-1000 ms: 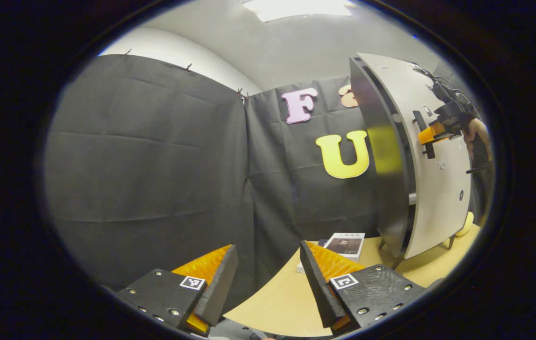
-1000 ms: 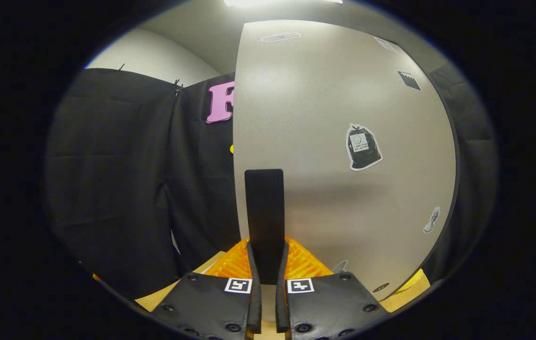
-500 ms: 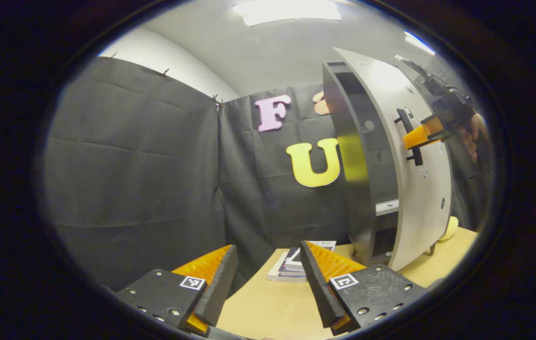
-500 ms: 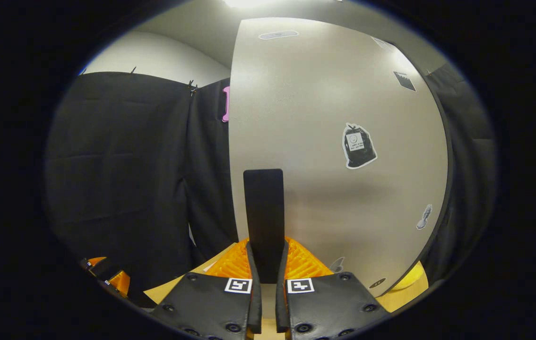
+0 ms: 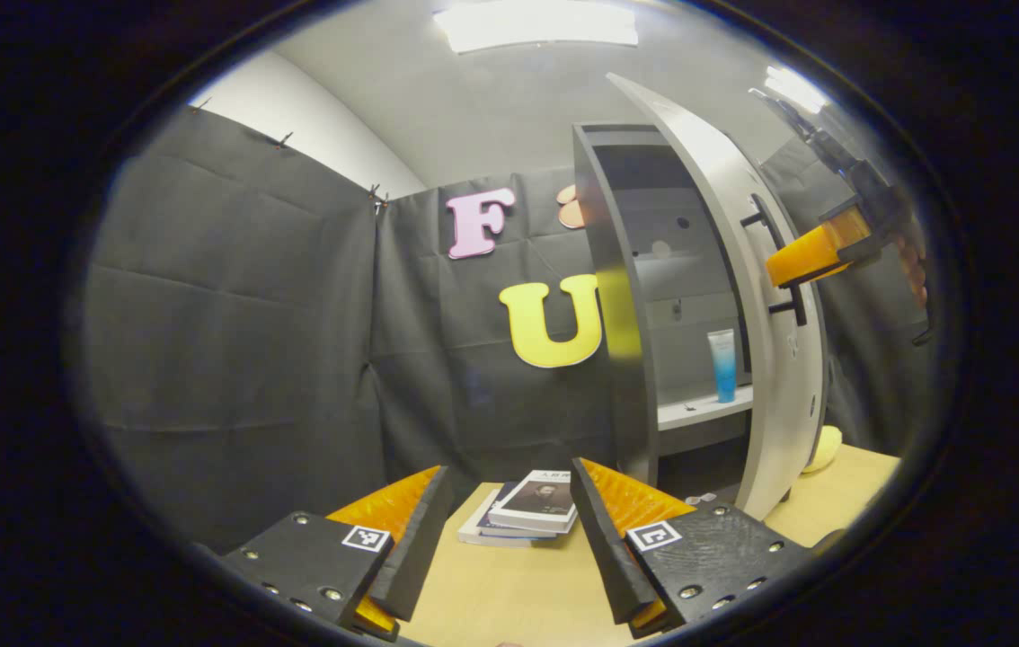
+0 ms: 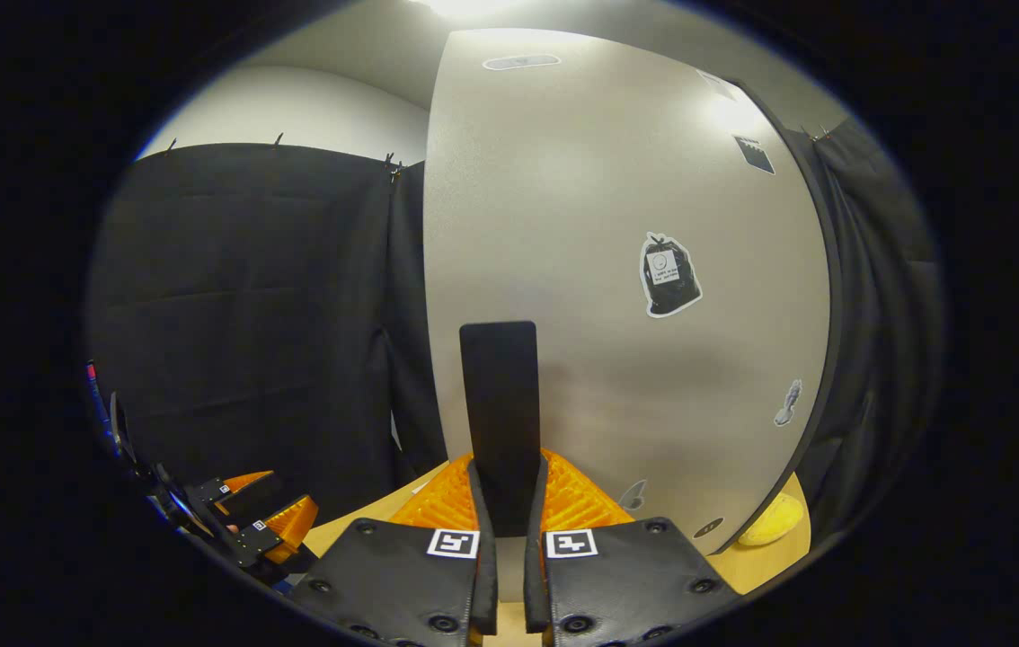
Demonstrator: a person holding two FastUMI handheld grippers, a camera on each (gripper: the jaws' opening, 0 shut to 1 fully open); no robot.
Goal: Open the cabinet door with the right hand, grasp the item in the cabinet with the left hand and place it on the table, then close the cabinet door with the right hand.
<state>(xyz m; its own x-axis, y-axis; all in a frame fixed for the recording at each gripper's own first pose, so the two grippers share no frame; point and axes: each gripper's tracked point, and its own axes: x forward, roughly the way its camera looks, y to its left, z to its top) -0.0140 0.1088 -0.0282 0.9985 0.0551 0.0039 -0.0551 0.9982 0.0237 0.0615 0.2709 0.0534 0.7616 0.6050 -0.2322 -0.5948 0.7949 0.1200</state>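
Cabinet [image 5: 617, 296] with door [image 6: 617, 270] swung partly open, first step well advanced; right gripper [image 6: 509, 503] clamped on the door handle [image 6: 499, 404]; left gripper [image 5: 509, 530] spread and empty above the table [image 5: 509, 593]; blue tube [image 5: 723, 364] upright on the shelf, ungrasped; retrieval, placing and closing outstanding.

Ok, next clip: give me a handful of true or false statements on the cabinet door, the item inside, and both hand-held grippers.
1. The right hand-held gripper is shut on the door handle. True.
2. The cabinet door is fully closed. False: it stands partly open, showing the shelf.
3. A blue tube stands upright on the shelf. True.
4. The left hand-held gripper grips the tube. False: it is open, apart from the cabinet.
5. Books lie on the table. True.
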